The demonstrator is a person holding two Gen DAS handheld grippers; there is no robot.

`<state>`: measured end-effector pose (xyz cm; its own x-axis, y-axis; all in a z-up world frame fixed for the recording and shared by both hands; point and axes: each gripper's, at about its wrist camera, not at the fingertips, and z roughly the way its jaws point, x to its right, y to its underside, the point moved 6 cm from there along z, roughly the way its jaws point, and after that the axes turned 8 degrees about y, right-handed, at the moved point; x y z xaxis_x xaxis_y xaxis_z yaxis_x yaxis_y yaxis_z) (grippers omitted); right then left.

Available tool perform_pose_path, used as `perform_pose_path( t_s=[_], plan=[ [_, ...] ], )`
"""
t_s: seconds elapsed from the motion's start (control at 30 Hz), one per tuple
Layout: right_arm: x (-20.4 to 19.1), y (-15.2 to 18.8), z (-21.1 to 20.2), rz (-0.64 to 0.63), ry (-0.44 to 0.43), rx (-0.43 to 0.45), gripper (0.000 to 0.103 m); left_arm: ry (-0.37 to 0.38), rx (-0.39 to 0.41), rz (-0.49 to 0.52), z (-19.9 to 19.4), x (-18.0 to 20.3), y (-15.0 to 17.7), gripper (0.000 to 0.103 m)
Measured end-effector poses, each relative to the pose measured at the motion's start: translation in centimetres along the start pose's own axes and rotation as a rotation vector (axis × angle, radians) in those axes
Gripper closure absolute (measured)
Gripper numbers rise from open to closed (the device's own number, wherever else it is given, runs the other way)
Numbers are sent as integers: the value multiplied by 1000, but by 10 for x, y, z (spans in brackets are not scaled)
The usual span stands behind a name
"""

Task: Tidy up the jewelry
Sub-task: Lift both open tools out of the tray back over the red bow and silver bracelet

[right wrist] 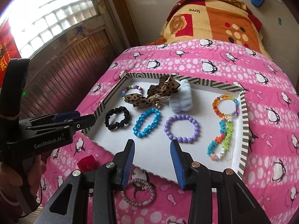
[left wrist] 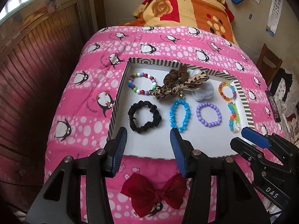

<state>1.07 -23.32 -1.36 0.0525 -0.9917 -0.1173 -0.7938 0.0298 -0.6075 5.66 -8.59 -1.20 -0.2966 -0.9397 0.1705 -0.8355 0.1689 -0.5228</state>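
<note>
A striped-rim white tray (left wrist: 114,110) (right wrist: 244,123) lies on the pink penguin quilt. It holds a black scrunchie (left wrist: 144,116) (right wrist: 117,118), blue bead bracelet (left wrist: 179,115) (right wrist: 146,122), purple bead bracelet (left wrist: 208,114) (right wrist: 181,127), multicolour bracelet (left wrist: 142,83), leopard bows (left wrist: 175,85) (right wrist: 149,97) and more. A red bow (left wrist: 153,192) lies on the quilt below my open, empty left gripper (left wrist: 148,154). A pink-white hair tie (right wrist: 138,192) lies on the quilt below my open, empty right gripper (right wrist: 152,160).
An orange bracelet (right wrist: 225,106) and a flower-bead chain (right wrist: 222,140) lie at the tray's right side, with a pale blue scrunchie (right wrist: 182,99) at the back. A folded orange blanket (left wrist: 186,5) sits at the bed's head. A wooden wall runs along the left.
</note>
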Motion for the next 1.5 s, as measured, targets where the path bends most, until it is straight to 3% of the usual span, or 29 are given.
perform_pose_path(
  t_s=[0.93, 1.33, 1.5],
  plan=[
    [17, 55, -40, 40, 26, -17, 63, -22, 4, 19, -30, 34, 58, 56],
    [32, 87, -64, 51, 42, -23, 62, 48, -32, -16, -40, 59, 96, 56],
    [40, 99, -71, 60, 39, -28, 48, 72, -73, -28, -35, 70, 108, 56]
  ],
)
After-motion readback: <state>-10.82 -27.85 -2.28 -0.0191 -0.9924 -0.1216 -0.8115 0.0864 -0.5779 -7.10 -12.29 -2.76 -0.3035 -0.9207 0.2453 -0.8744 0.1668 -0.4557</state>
